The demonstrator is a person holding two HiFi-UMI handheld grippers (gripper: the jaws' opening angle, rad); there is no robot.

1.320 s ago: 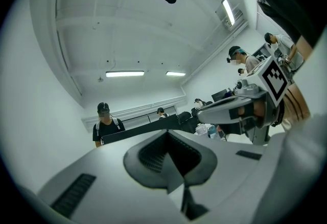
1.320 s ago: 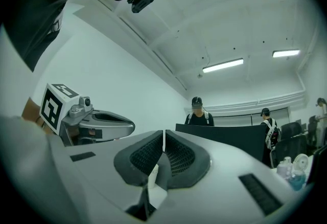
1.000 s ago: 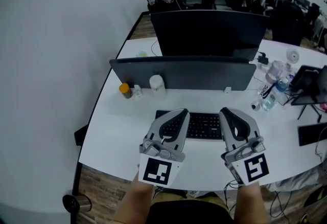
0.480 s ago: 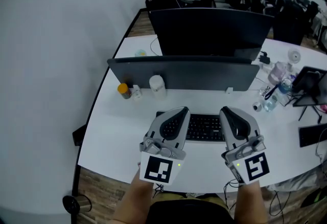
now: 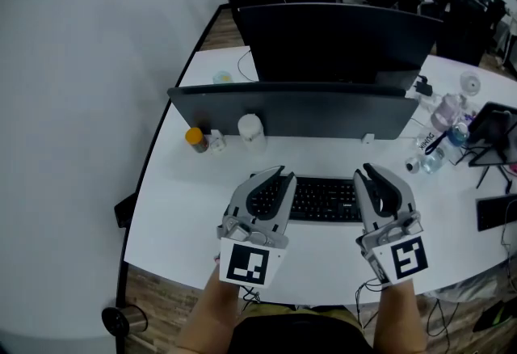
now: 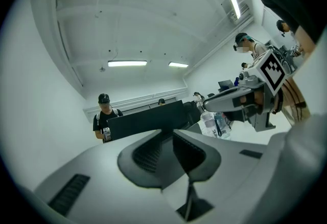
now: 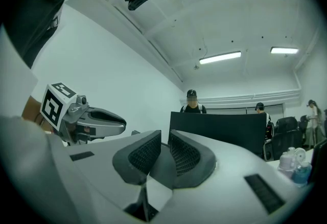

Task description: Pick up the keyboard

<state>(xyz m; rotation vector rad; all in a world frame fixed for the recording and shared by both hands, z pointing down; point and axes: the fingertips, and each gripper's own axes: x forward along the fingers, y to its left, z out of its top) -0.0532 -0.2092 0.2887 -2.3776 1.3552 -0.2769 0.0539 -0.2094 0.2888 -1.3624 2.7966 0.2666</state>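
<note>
Head view: the keyboard (image 5: 323, 199) lies flat near the table's (image 5: 182, 207) near edge, about midway along it, with its long side parallel to that edge. The left gripper (image 5: 279, 173) hangs over its left end and the right gripper (image 5: 370, 171) over its right end, both pointing toward the far edge. Whether either touches the keys I cannot tell. One gripper at each end is, I judge, how a long flat thing gets lifted without tipping. Behind the keyboard stands a low dark panel (image 5: 291, 110), with a monitor (image 5: 339, 41) beyond it. An orange-capped bottle (image 5: 196, 140) and a white jar (image 5: 250, 128) sit by the panel toward the left edge, clear of the work. Each gripper's cube carries a black-and-white square marker, no words.

Left gripper view: the jaws stand a crack apart and have just been opening, with nothing between them, probably readying for the keyboard's left end. The keyboard lies below this view. The right gripper shows at the right. A clear bottle (image 6: 212, 123) beyond it has a printed label, too small to read.

Right gripper view: the jaws are together, pads meeting, nothing held. The keyboard is out of sight here too, and the left gripper shows at the left. No brand is legible anywhere, and the lift has not begun
</note>
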